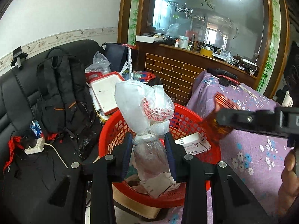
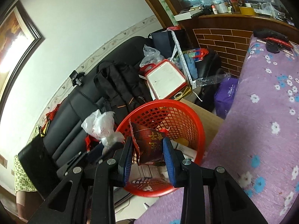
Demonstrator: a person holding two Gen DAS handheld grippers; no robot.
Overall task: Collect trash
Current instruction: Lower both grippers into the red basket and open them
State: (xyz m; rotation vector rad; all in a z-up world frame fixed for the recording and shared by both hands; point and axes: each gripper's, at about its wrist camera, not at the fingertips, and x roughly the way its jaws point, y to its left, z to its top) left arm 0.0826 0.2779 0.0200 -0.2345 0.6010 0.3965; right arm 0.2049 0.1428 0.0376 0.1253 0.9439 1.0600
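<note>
L gripper (image 1: 148, 145) clamped on knotted white plastic bag (image 1: 143, 104), held above red basket (image 1: 214, 149) rim. R gripper (image 2: 147, 147) clamped on dark-red wrapper (image 2: 149, 143) over basket opening; sofa (image 1: 18, 93) and purple-clothed table (image 1: 252, 149) close alongside.

Both grippers are black — left gripper (image 1: 148, 145) and right gripper (image 2: 147, 149) alike — with blue ribbed pads on the fingers and round silver screws behind them

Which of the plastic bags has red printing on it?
The white plastic bag held by the left gripper over the red basket; the clear bag on the sofa is unprinted.
</note>
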